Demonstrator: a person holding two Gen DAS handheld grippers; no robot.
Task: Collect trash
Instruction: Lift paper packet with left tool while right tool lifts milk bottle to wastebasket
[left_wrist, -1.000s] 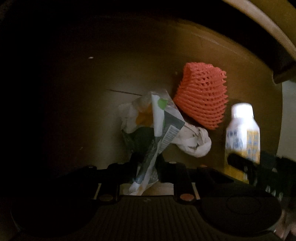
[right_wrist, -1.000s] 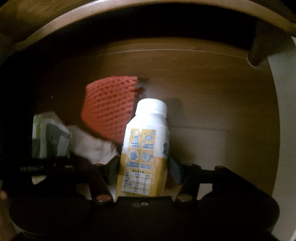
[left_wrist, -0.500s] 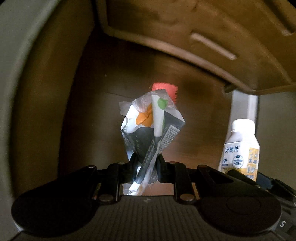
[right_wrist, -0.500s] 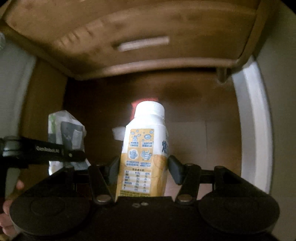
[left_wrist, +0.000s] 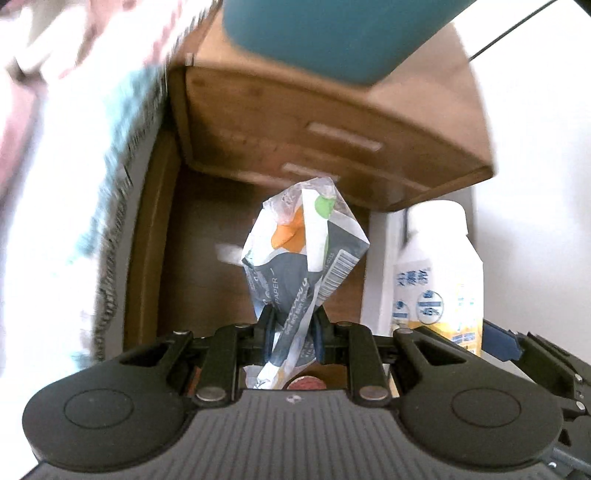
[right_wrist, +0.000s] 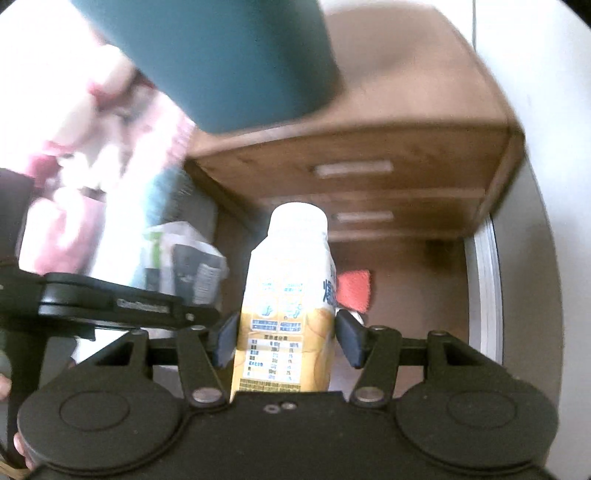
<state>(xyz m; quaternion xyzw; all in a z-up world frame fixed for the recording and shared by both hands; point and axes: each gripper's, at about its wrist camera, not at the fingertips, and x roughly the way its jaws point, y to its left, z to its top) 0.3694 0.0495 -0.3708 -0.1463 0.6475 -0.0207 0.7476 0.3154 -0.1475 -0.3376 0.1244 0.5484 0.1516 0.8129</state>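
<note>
Trash fills both of our grippers. In the left wrist view we see a crumpled paper wrapper, white and grey with orange and green patches and a barcode, standing up out of the left gripper, whose jaws are pressed nearly together and pinch the wrapper's lower end. In the right wrist view a drink bottle with a white cap and a yellow printed label stands upright in the right gripper, its two pads pressing on the label from either side, so the jaws stay partly spread around the bottle's body.

The two loads hang side by side: the bottle shows at the right edge of the left wrist view, and the wrapper shows to the left of the bottle in the right wrist view, behind the black body of the left gripper.

Below and beyond them lies a dark brown wooden floor. On it, just right of the bottle in the right wrist view, lies an orange-red foam net. Farther off stands a wooden nightstand with two drawers, each with a pale slot handle. A blurred teal object crosses the top of both views. To the left we see blurred bedding in white, pink and pale blue. To the right is a white wall.
</note>
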